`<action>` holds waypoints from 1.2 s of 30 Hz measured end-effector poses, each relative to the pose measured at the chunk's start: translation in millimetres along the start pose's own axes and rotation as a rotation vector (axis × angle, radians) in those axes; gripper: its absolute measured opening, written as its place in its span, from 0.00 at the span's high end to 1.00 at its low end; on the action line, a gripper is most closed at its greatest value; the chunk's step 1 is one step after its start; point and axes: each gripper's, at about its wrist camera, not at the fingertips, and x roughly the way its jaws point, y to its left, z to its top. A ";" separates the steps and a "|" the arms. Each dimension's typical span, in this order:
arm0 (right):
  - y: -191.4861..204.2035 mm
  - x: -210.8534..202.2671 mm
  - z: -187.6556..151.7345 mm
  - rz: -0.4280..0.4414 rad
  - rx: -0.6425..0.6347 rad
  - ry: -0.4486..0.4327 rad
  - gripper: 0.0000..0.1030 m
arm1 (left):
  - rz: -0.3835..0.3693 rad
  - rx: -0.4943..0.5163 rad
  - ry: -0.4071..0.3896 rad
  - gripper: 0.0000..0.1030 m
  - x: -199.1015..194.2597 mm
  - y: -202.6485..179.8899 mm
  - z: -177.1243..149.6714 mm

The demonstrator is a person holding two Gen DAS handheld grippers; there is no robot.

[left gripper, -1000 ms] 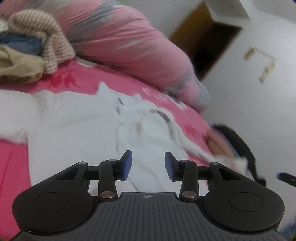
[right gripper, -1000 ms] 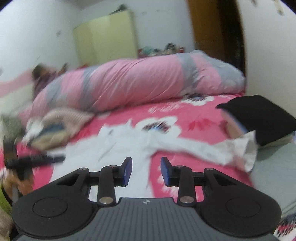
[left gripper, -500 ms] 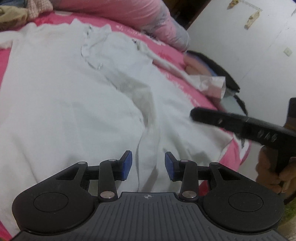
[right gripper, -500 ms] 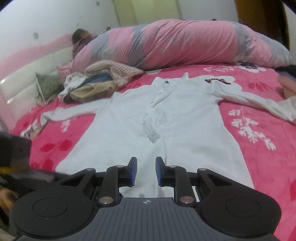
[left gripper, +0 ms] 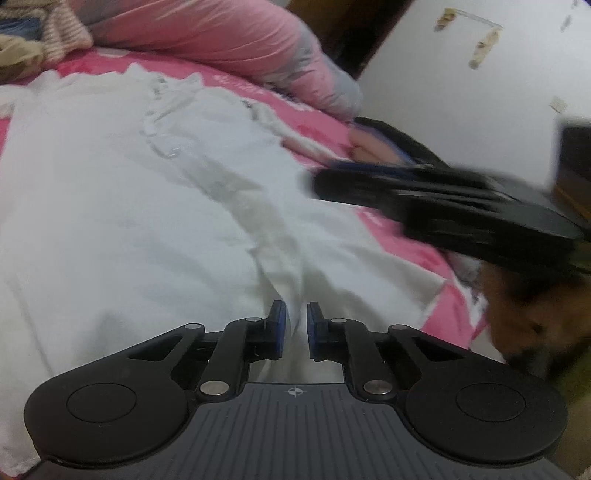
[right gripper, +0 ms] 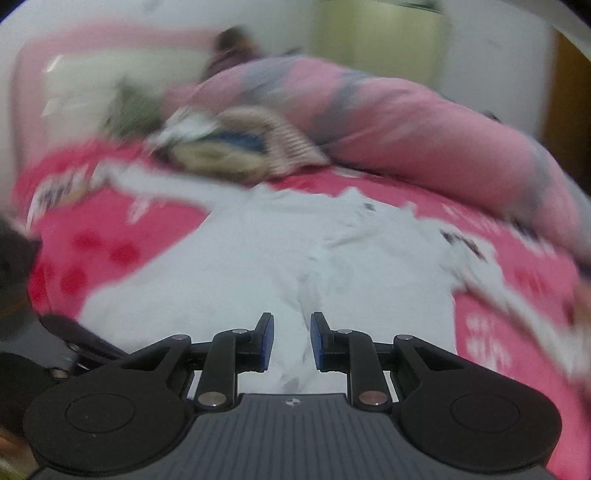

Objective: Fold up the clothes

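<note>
While both views run soft with blur, the near ground is readable. Left gripper (left gripper: 294,325) low over the hem end of the white shirt (left gripper: 122,206), jaws closing, only a narrow gap left; a raised fold of the shirt's front edge runs up between the blue pads (left gripper: 279,328), though whether they press it yet cannot be told. Right gripper (right gripper: 288,341) also over the hem end of the shirt (right gripper: 240,258), jaws part open with a clear gap; cloth lies below and between them, not pinched.

Shirt spread flat on the pink floral bedsheet (right gripper: 110,236), front opening running up the middle toward the collar, one sleeve stretched out to each side. In the left view the right gripper (left gripper: 443,206) shows side-on as a dark blurred bar over the shirt's right edge, a hand (left gripper: 532,317) under it.

Farther back: heap of mixed clothes (right gripper: 236,147) just beyond the left sleeve; long pink and grey duvet (right gripper: 388,122) bunched across the far side of the bed. Beyond that, white wall, pale green wardrobe (right gripper: 380,40), brown door (left gripper: 343,33).
</note>
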 end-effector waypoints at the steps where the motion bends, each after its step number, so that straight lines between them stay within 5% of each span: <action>1: 3.2 9.4 3.0 0.006 -0.048 0.019 0.78 | -0.006 0.011 -0.002 0.90 1.5 -2.6 0.0; 7: -3.3 72.0 6.9 0.031 -0.210 0.182 0.78 | -0.034 0.037 -0.005 0.90 10.7 -8.1 -0.9; 13: -15.3 103.7 -0.4 0.037 -0.222 0.258 0.87 | -0.075 0.069 0.010 0.90 19.1 -12.3 -0.2; 19: -44.2 101.4 -1.9 0.098 -0.005 0.223 0.97 | -0.112 0.074 -0.004 0.90 21.6 -10.5 0.8; 25: -82.9 92.6 -3.1 0.278 0.330 0.150 0.97 | -0.155 0.065 -0.072 0.90 10.2 -7.9 2.9; 36: -57.4 115.1 -7.2 0.309 0.303 0.182 0.93 | -0.047 0.020 0.007 0.89 2.8 6.6 -9.0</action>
